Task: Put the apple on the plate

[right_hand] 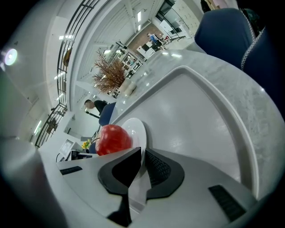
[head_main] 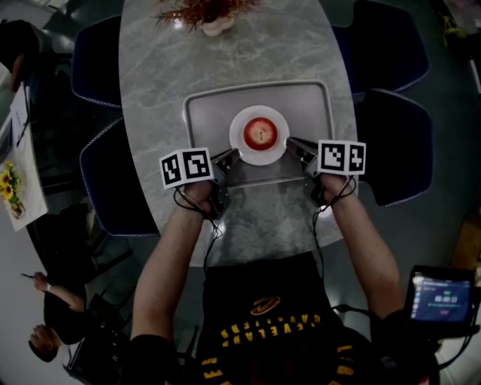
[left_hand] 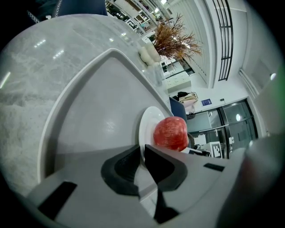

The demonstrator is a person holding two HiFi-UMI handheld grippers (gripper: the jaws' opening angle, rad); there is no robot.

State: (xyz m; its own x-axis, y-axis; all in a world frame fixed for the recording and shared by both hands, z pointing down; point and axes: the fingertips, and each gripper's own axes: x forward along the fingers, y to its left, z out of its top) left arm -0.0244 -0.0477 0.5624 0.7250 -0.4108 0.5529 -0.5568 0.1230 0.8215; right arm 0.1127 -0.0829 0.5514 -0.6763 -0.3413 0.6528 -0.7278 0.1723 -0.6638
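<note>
- A red apple (head_main: 261, 133) sits at the centre of a small white plate (head_main: 259, 111), which stands on a grey tray (head_main: 207, 113) on a marbled oval counter (head_main: 248, 60).
- The left gripper (head_main: 234, 155) meets the plate at its near-left edge and the right gripper (head_main: 290, 141) at its right edge, so the apple lies between the two tools and touches neither.
- In the left gripper view, the left gripper (left_hand: 142, 149) has its jaws drawn nearly together, pinching the thin rim of the plate (left_hand: 147, 127). The apple (left_hand: 170, 132) rests just beyond the tips and to their right, outside the gap.
- In the right gripper view, the right gripper (right_hand: 143, 151) also has its jaws closed on the rim of the plate (right_hand: 136, 129). The apple (right_hand: 112, 139) lies just past the tips and to their left, clear of the pads.
- Both of the person's forearms reach in from the near edge of the counter, each gripper angled down toward the tray.
- A dried plant (head_main: 207, 11) in a pale vase stands at the far end of the counter, and dark blue chairs (head_main: 98, 60) flank it on both sides.
</note>
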